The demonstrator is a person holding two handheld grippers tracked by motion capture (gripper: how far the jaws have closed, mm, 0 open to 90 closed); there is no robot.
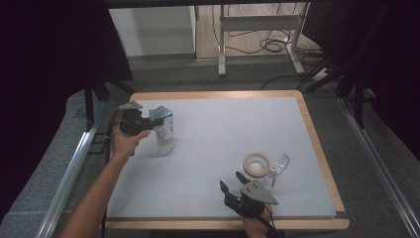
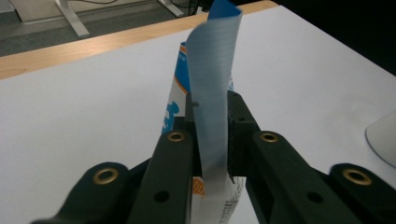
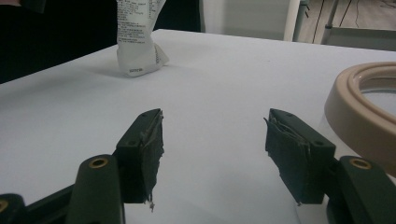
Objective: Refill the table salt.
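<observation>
White table: left claw pinches upright pouch.

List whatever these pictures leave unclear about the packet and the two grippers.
- Packet print: left gripper view, hidden by the folded top flap and jaws; too small in the high view.
- Packet's top: right gripper view, cut off by the upper edge.
- Left gripper: whether its pads press the flap or just bracket it.
- Right gripper: open, empty.

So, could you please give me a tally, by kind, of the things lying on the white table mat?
Blue-and-white printed plastic pouch: 1
Beige roll of tape: 1
Clear glass cup lying on its side: 1
Total: 3
</observation>
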